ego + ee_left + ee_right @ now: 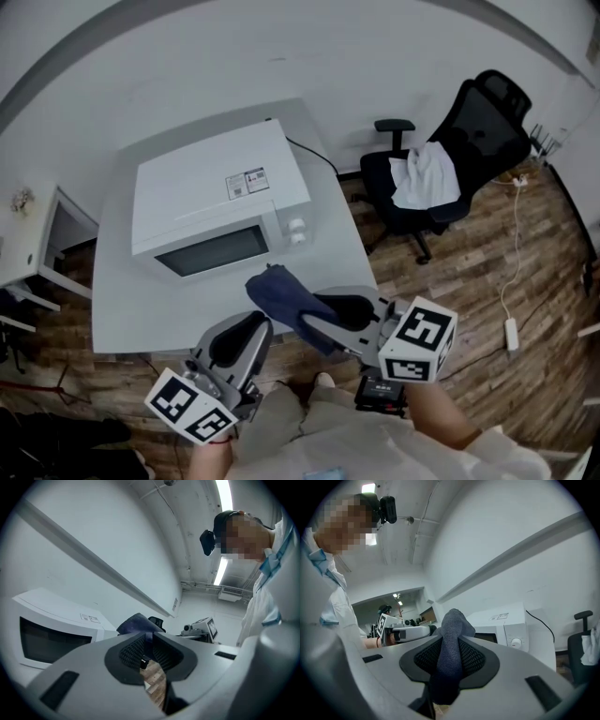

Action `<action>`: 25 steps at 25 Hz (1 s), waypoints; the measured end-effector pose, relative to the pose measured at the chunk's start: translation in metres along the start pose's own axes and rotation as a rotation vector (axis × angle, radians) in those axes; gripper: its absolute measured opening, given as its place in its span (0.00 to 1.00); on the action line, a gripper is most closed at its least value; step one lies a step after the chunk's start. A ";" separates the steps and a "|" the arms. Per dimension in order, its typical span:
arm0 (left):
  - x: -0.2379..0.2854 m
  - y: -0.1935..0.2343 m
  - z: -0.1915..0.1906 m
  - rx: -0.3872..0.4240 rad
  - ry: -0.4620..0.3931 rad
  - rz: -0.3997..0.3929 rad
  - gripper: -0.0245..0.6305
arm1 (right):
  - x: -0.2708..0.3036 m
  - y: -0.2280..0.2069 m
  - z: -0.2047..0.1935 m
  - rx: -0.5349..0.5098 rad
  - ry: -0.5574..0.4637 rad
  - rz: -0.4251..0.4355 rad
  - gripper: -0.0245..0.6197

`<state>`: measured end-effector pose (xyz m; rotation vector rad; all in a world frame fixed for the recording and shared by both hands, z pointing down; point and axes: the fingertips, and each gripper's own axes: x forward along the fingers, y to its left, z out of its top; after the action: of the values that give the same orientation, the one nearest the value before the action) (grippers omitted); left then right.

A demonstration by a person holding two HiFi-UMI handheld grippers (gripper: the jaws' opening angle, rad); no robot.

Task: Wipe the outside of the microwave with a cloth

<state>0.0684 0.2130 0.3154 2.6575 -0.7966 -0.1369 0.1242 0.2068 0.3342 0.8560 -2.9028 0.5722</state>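
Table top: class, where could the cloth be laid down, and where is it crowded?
Bare: the table strip between the microwave door and the near edge, and the strip beside its knobs. Crowded: the near right corner, where the right gripper holds the cloth.

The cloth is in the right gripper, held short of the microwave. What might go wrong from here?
1. The cloth sits bunched in the right gripper, with a loose end above the jaws; it may slip, or wipe only a narrow strip.
2. Wiping the front of the microwave might turn its knobs.
3. The cable behind it could snag on a pass along that side.
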 end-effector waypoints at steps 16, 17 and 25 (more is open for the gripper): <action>0.008 0.127 0.108 0.198 -0.028 0.006 0.16 | 0.111 -0.046 0.081 -0.051 -0.024 -0.192 0.21; 0.010 0.134 0.112 0.208 -0.014 -0.003 0.17 | 0.118 -0.051 0.085 -0.052 -0.027 -0.216 0.21; 0.027 0.172 0.128 0.248 0.049 -0.119 0.19 | 0.154 -0.085 0.103 -0.053 -0.032 -0.394 0.21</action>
<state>-0.0222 0.0243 0.2597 2.9302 -0.6781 -0.0021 0.0445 0.0246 0.2918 1.3890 -2.6486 0.4452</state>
